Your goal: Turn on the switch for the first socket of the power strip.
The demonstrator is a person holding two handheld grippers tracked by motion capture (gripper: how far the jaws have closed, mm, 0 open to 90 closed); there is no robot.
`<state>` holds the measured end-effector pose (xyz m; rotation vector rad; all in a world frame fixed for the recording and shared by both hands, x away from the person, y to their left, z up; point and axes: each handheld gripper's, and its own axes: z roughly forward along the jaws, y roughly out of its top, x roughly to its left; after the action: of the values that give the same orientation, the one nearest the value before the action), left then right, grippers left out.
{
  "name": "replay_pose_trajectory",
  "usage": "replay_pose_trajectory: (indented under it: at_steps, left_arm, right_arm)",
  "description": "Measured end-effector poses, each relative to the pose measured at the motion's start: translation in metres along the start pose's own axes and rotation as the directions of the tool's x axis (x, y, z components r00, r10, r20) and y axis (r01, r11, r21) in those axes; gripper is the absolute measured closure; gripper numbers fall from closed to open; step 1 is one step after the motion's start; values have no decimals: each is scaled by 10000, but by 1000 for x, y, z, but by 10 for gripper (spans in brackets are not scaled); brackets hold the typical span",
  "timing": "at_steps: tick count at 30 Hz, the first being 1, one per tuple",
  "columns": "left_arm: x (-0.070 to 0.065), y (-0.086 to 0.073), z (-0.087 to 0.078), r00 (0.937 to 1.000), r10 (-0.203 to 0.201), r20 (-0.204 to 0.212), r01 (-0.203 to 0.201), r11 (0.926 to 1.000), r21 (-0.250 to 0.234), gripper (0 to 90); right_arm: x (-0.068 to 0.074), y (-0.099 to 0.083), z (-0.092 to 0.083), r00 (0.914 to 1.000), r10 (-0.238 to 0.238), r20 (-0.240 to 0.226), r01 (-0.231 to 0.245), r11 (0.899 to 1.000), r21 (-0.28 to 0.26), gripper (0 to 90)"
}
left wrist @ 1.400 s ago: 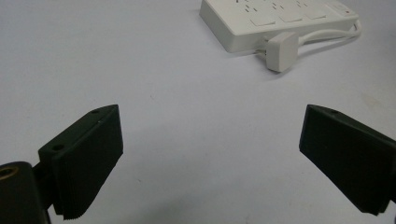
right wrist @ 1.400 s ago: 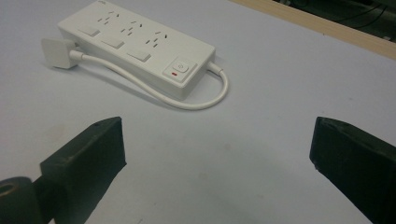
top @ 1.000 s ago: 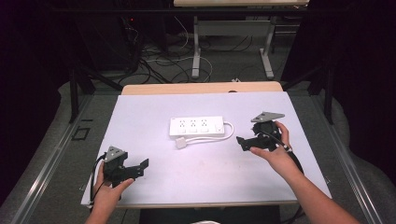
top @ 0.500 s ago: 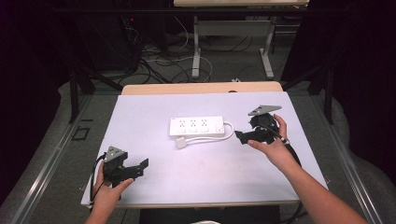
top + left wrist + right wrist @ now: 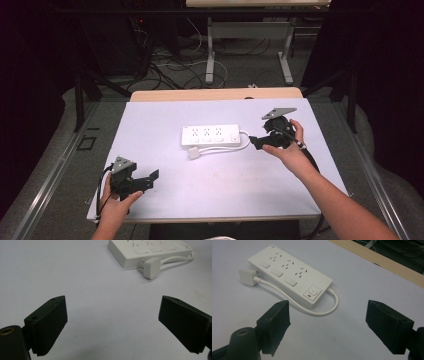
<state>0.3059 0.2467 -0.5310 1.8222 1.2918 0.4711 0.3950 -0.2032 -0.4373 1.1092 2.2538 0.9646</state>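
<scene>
Power strip (image 5: 209, 136) flat on worktop (image 5: 165, 120), centre-rear, long axis left-right in high view. Cord (image 5: 241, 145) loops from its right end back along front edge to plug (image 5: 194, 153), loose on worktop just in front.

Right claw (image 5: 254, 142) near strip's right end, beside cord loop, not touching; jaws apart, just been closing, nothing between. Strip's switch end lies ahead of jaws in right gripper view.

Left claw (image 5: 154, 176) at front-left, well apart from strip; jaws apart, empty.

Right hand (image 5: 287, 145) nearer; judged to take cord or strip end.
</scene>
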Motion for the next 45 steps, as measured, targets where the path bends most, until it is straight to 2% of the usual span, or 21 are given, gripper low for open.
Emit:
replay_pose_trajectory:
  at_steps: [8, 22, 37, 45]
  left_arm:
    - [0, 0, 0, 10000, -17, -2, 17, 10000, 21, 84]
    - [1, 0, 0, 10000, 13, -4, -13, 10000, 14, 86]
    - [2, 0, -1, 10000, 33, -23, -33, 10000, -38, 88]
    - [2, 0, 0, 10000, 45, -33, -45, 10000, -27, 91]
  right_arm:
    - [1, 5, 6, 9997, -246, 25, 247, 9997, -29, 227]
    - [11, 18, 20, 9973, -688, -264, 689, 9976, 23, 265]
    - [18, 24, 38, 9973, -615, -412, 616, 9981, 24, 280]
    - [23, 27, 46, 9961, -757, -460, 756, 9971, -32, 314]
